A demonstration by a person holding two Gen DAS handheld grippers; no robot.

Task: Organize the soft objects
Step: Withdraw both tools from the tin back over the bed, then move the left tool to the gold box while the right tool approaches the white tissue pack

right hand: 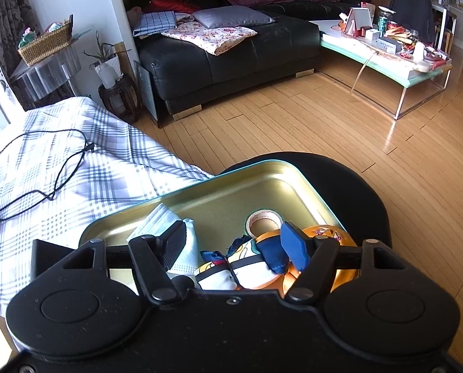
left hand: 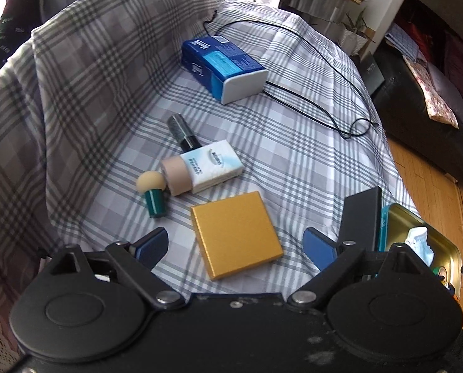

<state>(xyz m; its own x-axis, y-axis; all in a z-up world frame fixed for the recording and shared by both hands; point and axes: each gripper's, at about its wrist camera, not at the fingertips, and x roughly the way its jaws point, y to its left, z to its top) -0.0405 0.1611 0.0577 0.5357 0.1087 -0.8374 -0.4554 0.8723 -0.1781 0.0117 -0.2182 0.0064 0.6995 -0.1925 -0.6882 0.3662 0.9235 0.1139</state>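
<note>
In the left wrist view my left gripper (left hand: pixel 236 245) is open above a gold square box (left hand: pixel 235 235) on the checked cloth (left hand: pixel 293 155). Beyond it lie a sponge puff on a green handle (left hand: pixel 152 194), a white tissue pack (left hand: pixel 214 165), a beige tube (left hand: pixel 176 174) and a dark bottle (left hand: pixel 181 132). In the right wrist view my right gripper (right hand: pixel 236 248) is open over a gold metal tray (right hand: pixel 219 192). The tray holds a folded face mask (right hand: pixel 166 220), a tape roll (right hand: pixel 264 220) and a colourful stuffed toy (right hand: pixel 250 264) that lies between my fingers.
A blue and white box (left hand: pixel 223 65) and a black cable (left hand: pixel 318 93) lie farther back on the cloth. The tray also shows at the right edge of the left wrist view (left hand: pixel 418 233). It rests on a black round stool (right hand: pixel 349 192). Wooden floor (right hand: pixel 293 124), black sofa (right hand: pixel 231 62) and a low table (right hand: pixel 387 52) lie beyond.
</note>
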